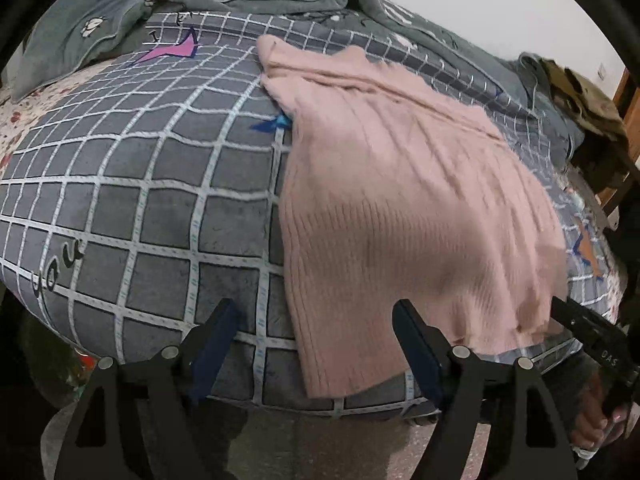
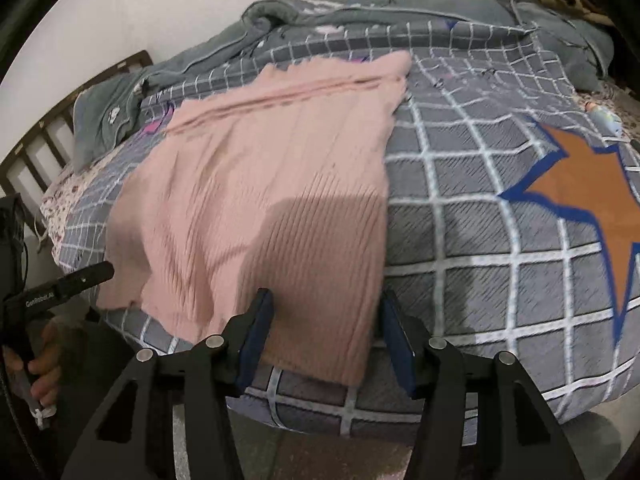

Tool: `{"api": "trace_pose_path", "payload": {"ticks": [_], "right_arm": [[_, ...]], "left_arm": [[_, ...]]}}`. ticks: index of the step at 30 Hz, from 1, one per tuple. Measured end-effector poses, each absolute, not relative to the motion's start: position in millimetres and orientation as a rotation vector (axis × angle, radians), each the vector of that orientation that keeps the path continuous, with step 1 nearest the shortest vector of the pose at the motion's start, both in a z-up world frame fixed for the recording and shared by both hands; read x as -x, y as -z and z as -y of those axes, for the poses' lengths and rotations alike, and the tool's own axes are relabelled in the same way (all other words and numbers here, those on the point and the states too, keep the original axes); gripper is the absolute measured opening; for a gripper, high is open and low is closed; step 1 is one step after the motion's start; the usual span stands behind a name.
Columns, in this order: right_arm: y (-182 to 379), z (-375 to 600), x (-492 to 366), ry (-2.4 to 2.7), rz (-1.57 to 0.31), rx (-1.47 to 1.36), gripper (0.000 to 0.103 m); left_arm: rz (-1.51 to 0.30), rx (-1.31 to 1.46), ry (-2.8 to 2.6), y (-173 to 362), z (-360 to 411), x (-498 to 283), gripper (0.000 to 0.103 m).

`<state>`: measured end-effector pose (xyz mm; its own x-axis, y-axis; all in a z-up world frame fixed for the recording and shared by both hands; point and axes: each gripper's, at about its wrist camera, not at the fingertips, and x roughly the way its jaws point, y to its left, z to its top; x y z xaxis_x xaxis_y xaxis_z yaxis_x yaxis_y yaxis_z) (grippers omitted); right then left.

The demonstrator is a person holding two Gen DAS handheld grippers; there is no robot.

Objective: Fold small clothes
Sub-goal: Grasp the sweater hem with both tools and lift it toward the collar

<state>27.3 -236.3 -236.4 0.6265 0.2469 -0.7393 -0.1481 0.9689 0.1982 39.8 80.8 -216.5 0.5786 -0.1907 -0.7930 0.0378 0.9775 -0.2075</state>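
Observation:
A pink ribbed knit garment (image 1: 400, 200) lies flat on the bed, its near hem hanging at the bed's front edge. It also shows in the right wrist view (image 2: 272, 200). My left gripper (image 1: 316, 316) is open and empty, just in front of the hem's left part. My right gripper (image 2: 326, 312) is open and empty, its jaws standing either side of the hem's right corner without closing on it. The right gripper also shows in the left wrist view (image 1: 576, 320), and the left gripper in the right wrist view (image 2: 84, 276).
The bed has a grey quilt with a white grid (image 1: 140, 208), an orange star print (image 2: 592, 200), a pink star (image 1: 172, 50) and a blue one (image 1: 276, 123). A rumpled grey-green blanket (image 2: 360, 12) lies along the far side. A brown headboard (image 2: 40, 144) stands at the left.

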Motion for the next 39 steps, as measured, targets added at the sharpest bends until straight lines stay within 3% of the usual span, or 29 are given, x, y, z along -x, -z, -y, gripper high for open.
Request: {"api": "trace_pose_path", "payload": {"ticks": [3, 5, 7, 8, 9, 10, 20, 28, 39], "right_arm": [[240, 229, -28, -0.226, -0.862, -0.095, 0.049], [240, 225, -28, -0.232, -0.855, -0.086, 0.041], [243, 220, -28, -0.233, -0.851, -0.073, 0.035], [243, 219, -28, -0.229, -0.84, -0.06, 0.025], [243, 217, -27, -0.226, -0.838, -0.046, 0.018], [242, 218, -28, -0.227, -0.834, -0.043, 0.01], [217, 272, -7, -0.189, -0.77, -0.2, 0.007], [199, 258, 2, -0.185, -0.741, -0.149, 0.007], [155, 285, 2, -0.232, -0.696, -0.311, 0.005]], "left_arm": [[-0.927, 0.15, 0.136, 216, -73, -40, 0.074], [-0.92, 0.142, 0.128, 215, -69, -40, 0.065], [-0.918, 0.097, 0.091, 215, -65, -40, 0.038], [-0.915, 0.08, 0.082, 215, -64, -40, 0.03], [-0.911, 0.08, 0.088, 214, -64, -40, 0.013], [-0.906, 0.089, 0.097, 211, -67, -39, 0.007], [-0.9, 0.291, 0.166, 190, -116, -21, 0.006], [-0.867, 0.288, 0.181, 168, -115, -10, 0.006], [-0.816, 0.33, 0.181, 122, -117, -13, 0.006]]}}
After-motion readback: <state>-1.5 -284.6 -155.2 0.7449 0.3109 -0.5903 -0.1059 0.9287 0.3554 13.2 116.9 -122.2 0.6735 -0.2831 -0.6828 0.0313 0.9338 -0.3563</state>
